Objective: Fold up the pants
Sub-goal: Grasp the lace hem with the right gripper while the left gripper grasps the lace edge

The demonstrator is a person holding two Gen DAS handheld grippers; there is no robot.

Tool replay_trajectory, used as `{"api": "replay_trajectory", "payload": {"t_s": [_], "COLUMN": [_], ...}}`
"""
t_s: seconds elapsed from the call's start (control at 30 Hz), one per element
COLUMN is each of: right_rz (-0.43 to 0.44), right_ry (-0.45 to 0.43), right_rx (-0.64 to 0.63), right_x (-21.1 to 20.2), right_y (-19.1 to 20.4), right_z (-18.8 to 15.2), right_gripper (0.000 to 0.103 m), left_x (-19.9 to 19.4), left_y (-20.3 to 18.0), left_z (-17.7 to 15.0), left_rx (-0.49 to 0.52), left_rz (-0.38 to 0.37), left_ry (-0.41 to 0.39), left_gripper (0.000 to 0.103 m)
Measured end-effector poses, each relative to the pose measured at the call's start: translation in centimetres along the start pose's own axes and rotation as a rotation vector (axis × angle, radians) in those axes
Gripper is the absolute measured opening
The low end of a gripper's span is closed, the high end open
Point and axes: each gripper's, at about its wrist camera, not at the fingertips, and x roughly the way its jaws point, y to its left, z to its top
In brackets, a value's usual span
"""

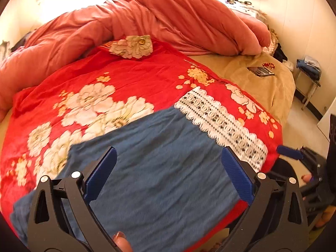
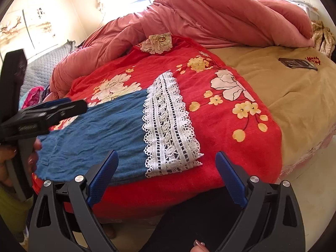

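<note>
Blue pants [image 1: 155, 168] with a white lace hem [image 1: 220, 121] lie flat on a red floral bedspread [image 1: 130, 82]. They also show in the right wrist view [image 2: 98, 130], with the lace hem [image 2: 168, 126] towards the right. My left gripper [image 1: 168, 159] is open, hovering over the blue cloth, holding nothing. My right gripper [image 2: 167, 159] is open and empty, near the bed's front edge by the lace end. The left gripper [image 2: 61, 107] shows at the left of the right wrist view, above the pants' waist end.
A bunched pink duvet [image 1: 168, 21] fills the back of the bed. A tan sheet [image 2: 294, 96] covers the right side, with a dark flat case [image 2: 298, 64] and red beads on it. A stool with clothes [image 1: 308, 67] stands by the right wall.
</note>
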Motion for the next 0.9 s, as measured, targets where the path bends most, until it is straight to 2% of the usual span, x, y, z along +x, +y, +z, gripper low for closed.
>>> {"api": "replay_trajectory", "payload": {"t_s": [0.13,0.4,0.47,0.5,0.57,0.6,0.63,0.67,0.7,0.77,0.9], "right_rz": [0.001,0.057,0.081,0.091,0.093,0.106,0.161,0.199,0.199,0.182,0.201], "right_ry": [0.010,0.043,0.069,0.077,0.077,0.072,0.056,0.052,0.057,0.074,0.072], "right_rx": [0.015,0.101,0.118,0.127,0.122,0.125,0.142,0.160,0.165,0.178,0.206], "right_x": [0.7,2.8,3.8,4.1,4.2,4.1,3.9,3.8,3.9,4.6,5.1], "right_y": [-0.3,-1.3,-1.5,-1.6,-1.5,-1.5,-1.6,-1.7,-1.7,-1.9,-2.2], "right_z": [0.1,0.6,0.4,0.2,0.2,0.2,0.3,0.4,0.4,0.5,0.6], "right_gripper": [0.093,0.093,0.087,0.075,0.065,0.054,0.050,0.050,0.050,0.050,0.052], "left_x": [2.0,7.4,8.8,9.3,10.5,11.4,12.0,12.5,13.3,14.2,16.1], "left_y": [0.1,0.2,0.3,0.3,0.5,0.6,0.7,0.7,0.7,0.6,0.7], "left_z": [1.8,5.5,6.3,6.5,6.8,7.0,7.1,7.2,7.2,7.1,7.0], "left_rx": [-0.004,0.045,0.048,0.052,0.058,0.066,0.069,0.071,0.078,0.088,0.095], "left_rz": [-0.037,-0.077,-0.092,-0.101,-0.112,-0.122,-0.127,-0.140,-0.178,-0.219,-0.297], "left_ry": [0.027,0.122,0.140,0.147,0.164,0.181,0.192,0.200,0.214,0.235,0.269], "left_gripper": [0.094,0.091,0.085,0.083,0.070,0.067,0.062,0.059,0.059,0.059,0.059]}}
